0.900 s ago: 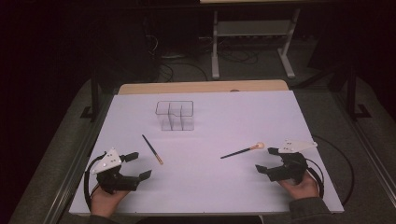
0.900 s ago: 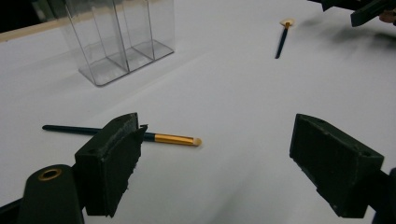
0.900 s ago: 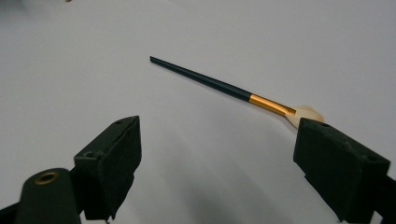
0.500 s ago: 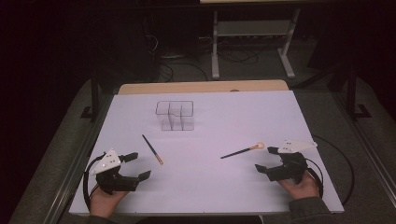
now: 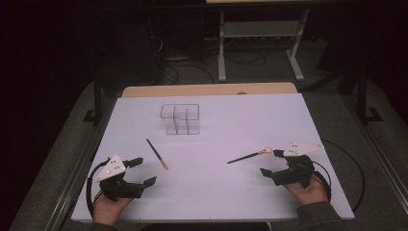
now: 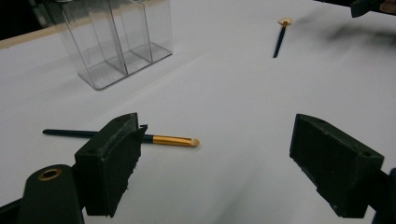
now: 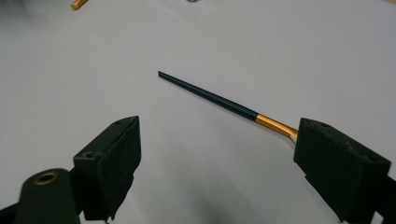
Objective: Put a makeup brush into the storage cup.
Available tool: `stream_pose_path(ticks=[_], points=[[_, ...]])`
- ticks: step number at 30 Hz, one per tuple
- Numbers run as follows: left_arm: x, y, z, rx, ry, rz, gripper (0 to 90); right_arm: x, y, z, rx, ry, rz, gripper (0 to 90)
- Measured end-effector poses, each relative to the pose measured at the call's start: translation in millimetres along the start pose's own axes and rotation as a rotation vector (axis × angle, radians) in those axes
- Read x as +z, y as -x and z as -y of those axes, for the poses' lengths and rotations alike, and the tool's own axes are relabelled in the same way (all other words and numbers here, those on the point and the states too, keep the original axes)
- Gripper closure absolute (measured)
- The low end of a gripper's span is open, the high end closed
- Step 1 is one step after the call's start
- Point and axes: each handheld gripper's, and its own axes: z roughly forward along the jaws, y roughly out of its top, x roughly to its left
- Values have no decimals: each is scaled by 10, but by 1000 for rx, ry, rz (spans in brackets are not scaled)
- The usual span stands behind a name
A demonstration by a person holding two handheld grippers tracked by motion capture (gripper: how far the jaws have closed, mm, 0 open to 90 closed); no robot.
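A dark-handled makeup brush point(image 5: 157, 154) with a gold ferrule lies on the white table just ahead of my left gripper point(image 5: 146, 171). That gripper is open, and in the left gripper view point(image 6: 217, 158) the brush point(image 6: 163, 139) passes partly behind its left jaw. A second brush point(image 5: 249, 156) with a fan tip lies in front of my right gripper point(image 5: 269, 162), also open. In the right gripper view point(image 7: 215, 158) this brush point(image 7: 219, 102) runs toward the right jaw, which hides its tip. A clear divided organizer point(image 5: 180, 119) stands upright at the table's middle rear.
The white table board point(image 5: 226, 192) ends at a wooden strip point(image 5: 207, 90) at the back. Dark floor with cables and a metal stand point(image 5: 260, 33) lies beyond. The organizer point(image 6: 116, 42) and the far brush point(image 6: 281, 37) appear ahead in the left gripper view.
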Motion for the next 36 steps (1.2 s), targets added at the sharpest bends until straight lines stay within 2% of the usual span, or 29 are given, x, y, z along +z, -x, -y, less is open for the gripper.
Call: stream_pose_path(ticks=[2, 7, 20, 28, 30, 36], points=[[-1, -2, 3, -10, 3, 1, 158, -1, -8, -24, -2, 3, -1, 141], [-14, -15, 4, -3, 0, -7, 159, 1, -43, -142, -17, 8, -22, 141], [-19, -14, -3, 4, -5, -8, 158, 13, -56, -344, -34, -3, -28, 147], [-13, -6, -22, -2, 3, -13, 159, 25, -52, -386, -24, -14, -28, 151], [-14, -4, -28, 10, -7, -15, 159, 27, -54, -396, -23, -12, -30, 152], [-14, 5, -33, 8, -9, -16, 159, 53, -91, -534, -35, -15, -44, 167]])
